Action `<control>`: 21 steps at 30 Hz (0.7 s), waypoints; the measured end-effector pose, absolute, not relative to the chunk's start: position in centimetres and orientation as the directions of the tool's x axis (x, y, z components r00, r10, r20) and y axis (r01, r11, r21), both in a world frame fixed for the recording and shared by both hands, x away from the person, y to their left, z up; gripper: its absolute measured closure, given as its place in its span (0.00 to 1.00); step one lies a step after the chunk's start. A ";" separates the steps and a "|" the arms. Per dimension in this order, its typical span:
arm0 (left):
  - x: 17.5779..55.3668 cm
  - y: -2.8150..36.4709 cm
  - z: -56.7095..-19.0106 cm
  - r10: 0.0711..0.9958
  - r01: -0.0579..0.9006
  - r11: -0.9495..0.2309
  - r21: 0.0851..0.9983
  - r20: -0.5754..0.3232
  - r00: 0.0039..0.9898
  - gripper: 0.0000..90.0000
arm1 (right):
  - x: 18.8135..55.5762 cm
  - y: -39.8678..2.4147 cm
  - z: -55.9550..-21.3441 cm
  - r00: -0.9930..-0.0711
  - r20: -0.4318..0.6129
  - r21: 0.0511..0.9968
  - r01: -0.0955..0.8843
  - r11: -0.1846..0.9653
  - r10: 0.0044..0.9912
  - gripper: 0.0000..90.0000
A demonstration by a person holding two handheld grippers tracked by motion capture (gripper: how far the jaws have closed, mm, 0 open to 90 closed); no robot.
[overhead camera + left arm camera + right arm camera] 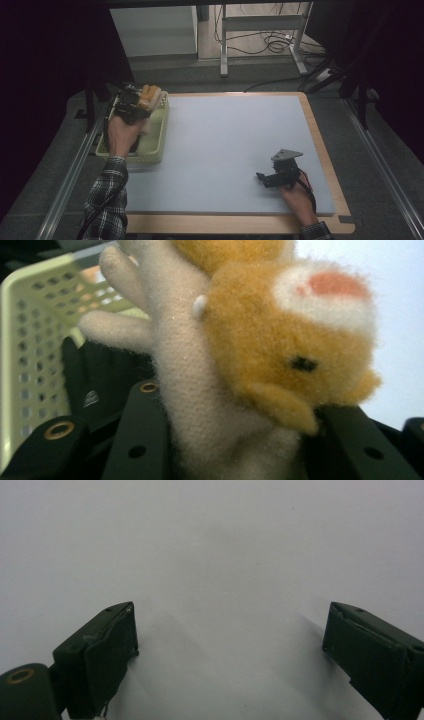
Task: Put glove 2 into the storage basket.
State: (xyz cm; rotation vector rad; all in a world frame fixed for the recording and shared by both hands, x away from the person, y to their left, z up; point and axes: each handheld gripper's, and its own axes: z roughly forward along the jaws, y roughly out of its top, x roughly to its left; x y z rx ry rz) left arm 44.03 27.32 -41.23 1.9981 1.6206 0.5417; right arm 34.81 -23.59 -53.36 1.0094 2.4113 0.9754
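Note:
A plush toy (149, 95), orange and cream with a white patch and a pink spot, hangs over the far end of a pale green perforated basket (151, 156) at the table's left. My left gripper (143, 103) is shut on it. In the left gripper view the toy's cream body (200, 405) is squeezed between the two black jaws of the left gripper (240, 440), with the basket wall (25, 340) behind on the left. My right gripper (262, 179) rests low on the mat at the front right, pointing left. In the right gripper view the right gripper (230, 650) stands open with nothing between its jaws.
A light grey mat (225, 135) covers the wooden table (225, 224). A person's hands and plaid sleeves come in from the bottom. Beyond the table stand metal desk legs (223, 45) with cables on the floor. Dark surroundings flank both sides.

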 end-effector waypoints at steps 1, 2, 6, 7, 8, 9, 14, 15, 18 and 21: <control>44.2 27.8 -41.6 0.980 0.782 -0.150 0.605 -0.012 0.197 0.68 | 34.8 -23.6 -53.4 -0.685 -0.052 0.710 0.486 0.509 0.727 0.08; 44.4 28.2 -42.1 0.983 0.789 -0.141 0.598 -0.013 0.186 0.68 | 34.8 -23.6 -53.4 -0.685 -0.052 0.710 0.486 0.509 0.727 0.08; 45.1 29.0 -44.2 0.985 0.809 -0.129 0.574 -0.018 0.170 0.67 | 34.8 -23.6 -53.4 -0.685 -0.052 0.711 0.486 0.509 0.727 0.08; 45.3 29.1 -44.7 0.986 0.814 -0.127 0.568 -0.019 0.166 0.67 | 34.8 -23.6 -53.4 -0.685 -0.052 0.711 0.486 0.509 0.727 0.08; 45.4 29.1 -45.1 0.986 0.816 -0.125 0.564 -0.019 0.164 0.67 | 34.8 -23.6 -53.4 -0.685 -0.052 0.711 0.486 0.508 0.727 0.08; 45.7 29.0 -45.8 0.987 0.821 -0.122 0.558 -0.022 0.162 0.67 | 34.8 -23.6 -53.4 -0.685 -0.052 0.711 0.486 0.508 0.727 0.08; 46.9 28.1 -47.7 0.985 0.845 -0.132 0.519 -0.029 0.171 0.67 | 34.8 -23.6 -53.4 -0.685 -0.052 0.711 0.486 0.508 0.727 0.08; 47.1 27.8 -48.0 0.984 0.849 -0.142 0.509 -0.023 0.178 0.67 | 34.8 -23.6 -53.4 -0.685 -0.052 0.711 0.486 0.509 0.727 0.08; 47.7 26.7 -48.9 0.980 0.863 -0.174 0.474 -0.006 0.200 0.67 | 34.8 -23.6 -53.4 -0.685 -0.051 0.711 0.486 0.508 0.727 0.08; 48.1 26.0 -49.4 0.977 0.875 -0.188 0.446 -0.008 0.214 0.66 | 34.8 -23.6 -53.4 -0.685 -0.052 0.711 0.486 0.508 0.727 0.08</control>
